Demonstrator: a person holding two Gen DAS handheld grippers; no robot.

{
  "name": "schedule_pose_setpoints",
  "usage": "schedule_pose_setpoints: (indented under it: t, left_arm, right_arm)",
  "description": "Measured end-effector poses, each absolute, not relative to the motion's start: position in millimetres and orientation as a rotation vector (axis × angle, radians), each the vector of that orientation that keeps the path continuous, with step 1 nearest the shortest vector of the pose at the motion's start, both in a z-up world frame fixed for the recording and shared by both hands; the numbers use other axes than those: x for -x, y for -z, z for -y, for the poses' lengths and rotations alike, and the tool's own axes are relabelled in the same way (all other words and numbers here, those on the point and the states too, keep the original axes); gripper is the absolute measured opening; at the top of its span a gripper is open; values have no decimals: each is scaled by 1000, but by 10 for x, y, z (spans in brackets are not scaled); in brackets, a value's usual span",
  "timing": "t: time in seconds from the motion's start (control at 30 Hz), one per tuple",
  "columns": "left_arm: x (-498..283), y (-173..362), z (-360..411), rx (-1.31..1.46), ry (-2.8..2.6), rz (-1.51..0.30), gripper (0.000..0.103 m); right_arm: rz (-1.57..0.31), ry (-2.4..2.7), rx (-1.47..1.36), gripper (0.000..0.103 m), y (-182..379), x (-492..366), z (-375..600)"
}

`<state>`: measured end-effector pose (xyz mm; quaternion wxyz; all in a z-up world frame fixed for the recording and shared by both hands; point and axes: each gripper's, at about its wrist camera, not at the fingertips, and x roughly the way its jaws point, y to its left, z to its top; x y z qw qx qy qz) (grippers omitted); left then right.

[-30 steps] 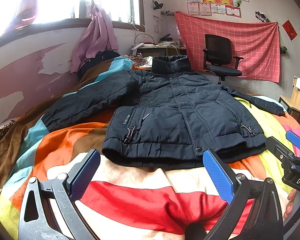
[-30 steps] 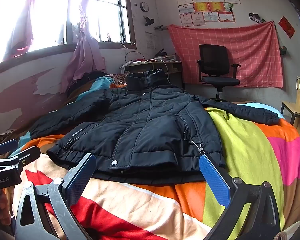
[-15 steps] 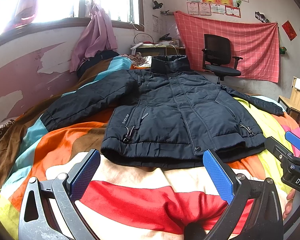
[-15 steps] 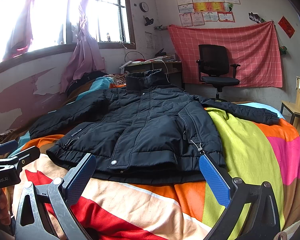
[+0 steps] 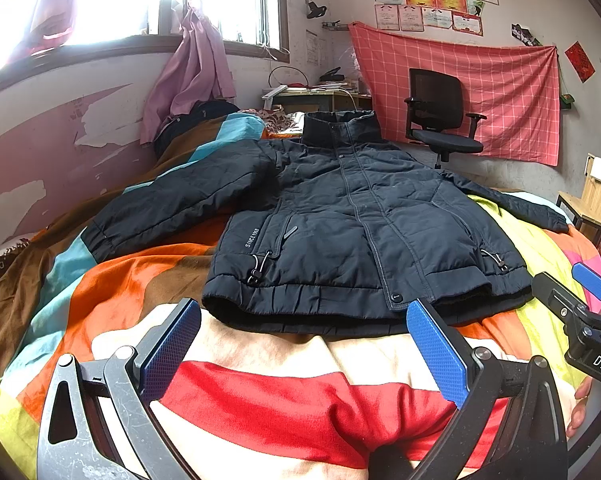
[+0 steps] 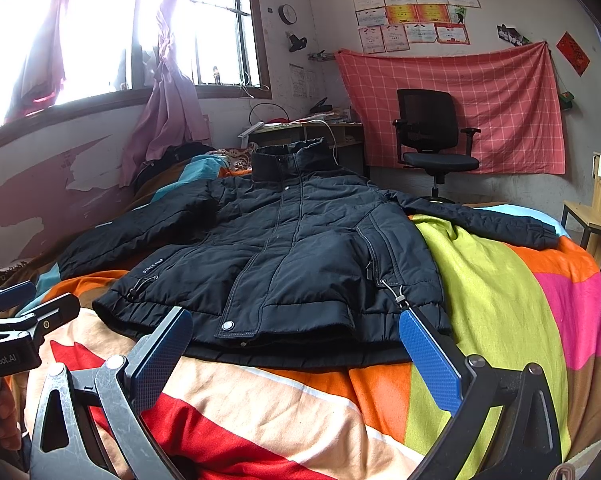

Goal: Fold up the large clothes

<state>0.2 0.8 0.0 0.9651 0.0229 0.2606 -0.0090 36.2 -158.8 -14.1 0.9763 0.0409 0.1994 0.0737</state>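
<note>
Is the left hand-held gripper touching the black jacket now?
Apart. In the left wrist view the left hand-held gripper is open, and striped blanket shows between its blue fingertips and the black jacket hem.

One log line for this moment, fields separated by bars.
stage: before fold | jacket: flat on blanket, sleeves spread | left tool: open, empty | right tool: open, empty

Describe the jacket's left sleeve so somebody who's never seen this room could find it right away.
Start at the striped, many-coloured blanket covering the bed, where a dark navy padded jacket lies flat, front up. Its window-side sleeve runs diagonally toward the peeling wall. Unlike the opposite sleeve, it looks broader and rests on orange, brown and turquoise patches.
</note>
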Motion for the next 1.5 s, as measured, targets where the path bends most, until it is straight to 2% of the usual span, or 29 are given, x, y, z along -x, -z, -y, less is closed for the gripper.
schedule_pose_setpoints:
  t: [1.5]
  left_arm:
    - [-45, 53, 6, -42, 13, -561, 101]
  right_arm:
    - [-410, -154, -85, 103, 139, -357, 1595]
